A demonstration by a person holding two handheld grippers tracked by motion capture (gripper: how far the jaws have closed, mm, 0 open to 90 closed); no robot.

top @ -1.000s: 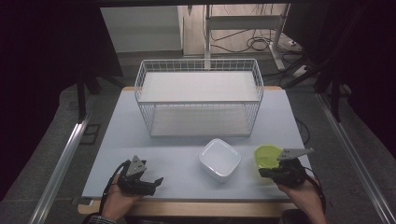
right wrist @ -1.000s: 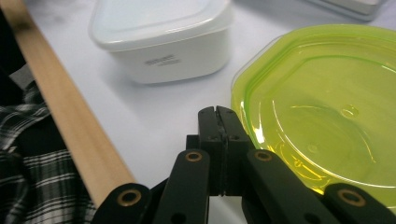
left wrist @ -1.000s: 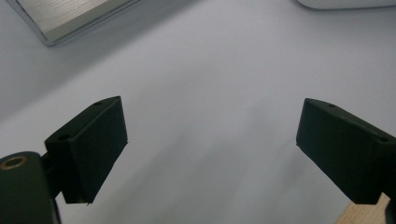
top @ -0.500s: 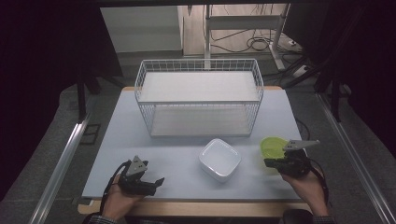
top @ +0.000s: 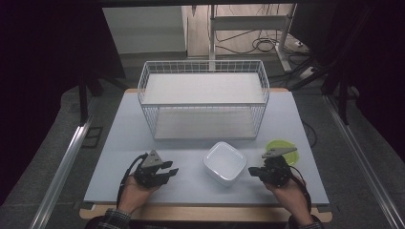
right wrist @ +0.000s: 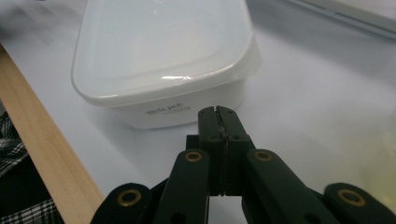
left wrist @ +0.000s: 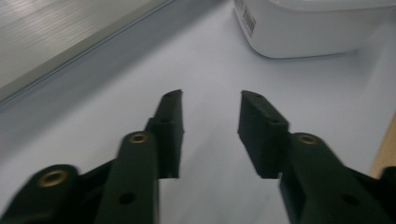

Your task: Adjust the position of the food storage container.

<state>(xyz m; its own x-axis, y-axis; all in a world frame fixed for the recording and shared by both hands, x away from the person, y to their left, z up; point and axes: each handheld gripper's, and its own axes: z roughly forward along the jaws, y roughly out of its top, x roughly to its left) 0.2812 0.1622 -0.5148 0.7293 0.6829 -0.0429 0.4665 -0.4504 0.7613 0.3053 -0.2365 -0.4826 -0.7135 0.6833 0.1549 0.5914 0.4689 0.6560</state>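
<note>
container before basket, between grippers

Setting: laboratory or test room arranged for recorded handling work. Evidence listed:
- A pale worktop with a wooden front edge, set alone in the room and surrounded by dark curtains or screens.
- Aluminium rails run along the floor at both sides of the worktop.
- Loose cables are coiled on the floor behind, beside a metal frame stand.
- A white wire basket, a white plastic container and a green dish are laid out as sample props.
- Grey hard flooring is seen throughout; no domestic furnishing is noted.
</note>
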